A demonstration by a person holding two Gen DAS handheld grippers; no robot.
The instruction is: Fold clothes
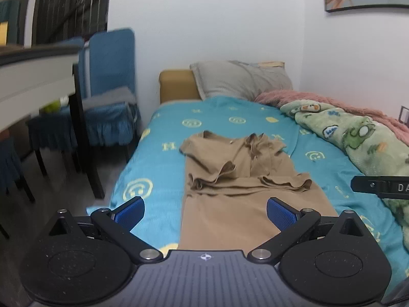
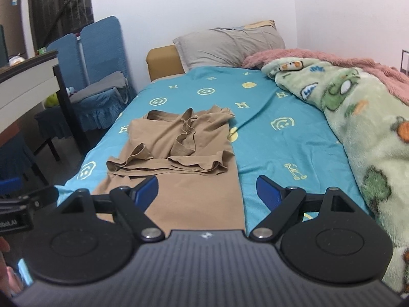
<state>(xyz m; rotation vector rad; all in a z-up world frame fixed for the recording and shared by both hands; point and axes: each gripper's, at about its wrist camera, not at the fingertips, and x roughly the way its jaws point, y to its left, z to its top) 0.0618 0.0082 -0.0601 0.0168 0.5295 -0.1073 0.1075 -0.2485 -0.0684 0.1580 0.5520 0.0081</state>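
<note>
- Biggest thing first: the bed point(image 1: 163, 117) with its teal smiley sheet fills both views, a grey pillow point(image 1: 237, 79) up at the head and a green cartoon blanket point(image 2: 358, 117) bunched along the right side.
- On the sheet lies the tan shirt point(image 1: 230, 186), long and narrow. Both sleeves look turned in over the chest, and the collar end is a bit rumpled. The hem end runs toward us, under the cameras, so we can't see where it finishes.
- As far as we can tell, the side folds are in and the lengthwise fold isn't, so our guess is that bringing the hem up toward the collar is the step in hand.
- To do it well, we'd pinch the two hem corners evenly, lift just enough to clear the sheet, and carry both at the same pace so the sleeves don't slide out. That loose right sleeve edge looks like the bit that'll wander.
- The left gripper point(image 1: 204, 212) hovers over the lower part of the shirt, level and pointing up the bed. Its jaws are spread wide with nothing in them.
- The right gripper point(image 2: 207, 192) sits alongside, straddling the shirt's right edge, one blue pad point(image 2: 147, 190) over cloth and the other over the sheet. Its jaws are wide apart too and hold nothing.
- Smallest bit: part of a hand point(image 2: 6, 268) shows at the left edge of the right wrist view.
</note>
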